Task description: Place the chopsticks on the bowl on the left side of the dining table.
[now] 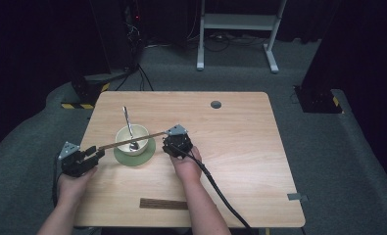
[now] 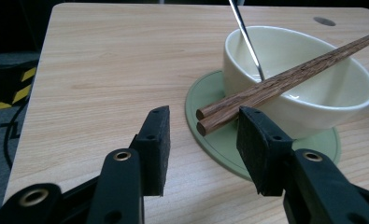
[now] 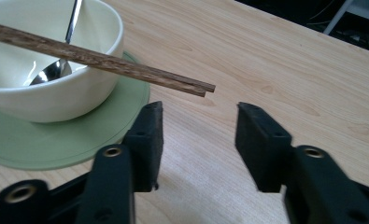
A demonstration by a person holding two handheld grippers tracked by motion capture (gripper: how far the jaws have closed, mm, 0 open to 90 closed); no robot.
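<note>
Two chopsticks resting across bowl rim; left gripper, right gripper jaws apart, gripping nothing. Placement apparently done; next: withdraw clear.

Three cameras, all set around the bowl.

Your high view looks forward and down from above your side of the table, far enough back to take in the floor past the bowl. Your left gripper view sits low and close, facing the bowl along its own jaws; your right gripper view faces the bowl from the opposite side, equally near. All three share the bowl, the chopsticks across it and the green mat beneath.
</note>
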